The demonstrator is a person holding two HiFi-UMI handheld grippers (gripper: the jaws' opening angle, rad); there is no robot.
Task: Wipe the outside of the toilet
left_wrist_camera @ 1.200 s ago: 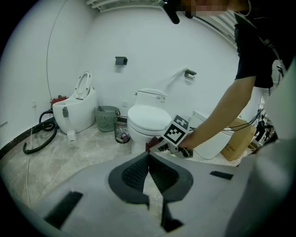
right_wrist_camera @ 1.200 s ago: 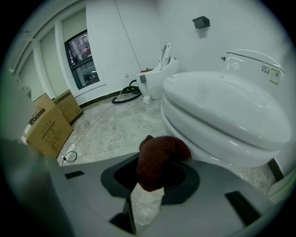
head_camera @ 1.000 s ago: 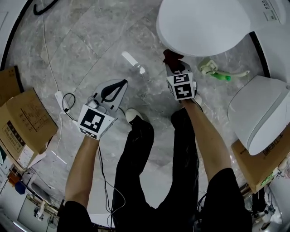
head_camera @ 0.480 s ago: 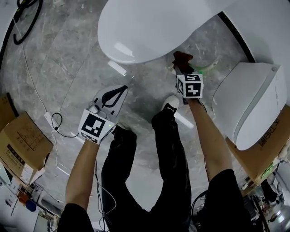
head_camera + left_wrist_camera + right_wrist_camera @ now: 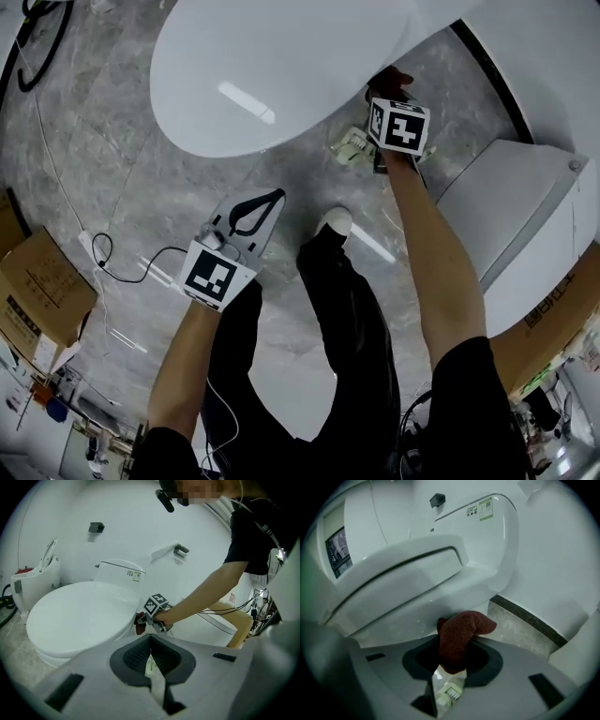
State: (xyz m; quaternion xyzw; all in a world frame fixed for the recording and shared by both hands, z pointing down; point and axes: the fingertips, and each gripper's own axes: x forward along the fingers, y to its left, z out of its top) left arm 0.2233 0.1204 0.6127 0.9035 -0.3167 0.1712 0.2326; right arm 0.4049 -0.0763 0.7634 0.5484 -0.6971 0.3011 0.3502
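head view: the toilet [image 5: 281,75] fills the top of the picture, lid down, its far side cut off by the frame. the right gripper [image 5: 390,88] reaches to the bowl's right flank. the dark red cloth [image 5: 399,76] in its fingers is mostly tucked under the lid's overhang, so only a scrap shows. the left gripper [image 5: 270,199] hangs over the grey stone floor [image 5: 122,169], well apart from the toilet, its fingers pressed together on nothing. compared with half a second ago, the toilet sits larger and further left in view and the right gripper has gone up against it. a white-and-green brush [image 5: 352,145] on the floor, then barely showing behind that gripper, now lies in plain sight just left of it. a second toilet [image 5: 525,216] stands at the right. a cardboard box [image 5: 42,286] at the left edge is cut off, and nothing of its inside shows

left gripper view: the fingers meet tip to tip with nothing between them. beyond them the right gripper holds the cloth against the side of the bowl, below the lid

right gripper view: the fingers pinch the cloth, whose free end folds over and touches the bowl's white underside. the tank [image 5: 487,531] rises behind, its label too small to read. below the cloth, the gap between the fingers shows part of the brush
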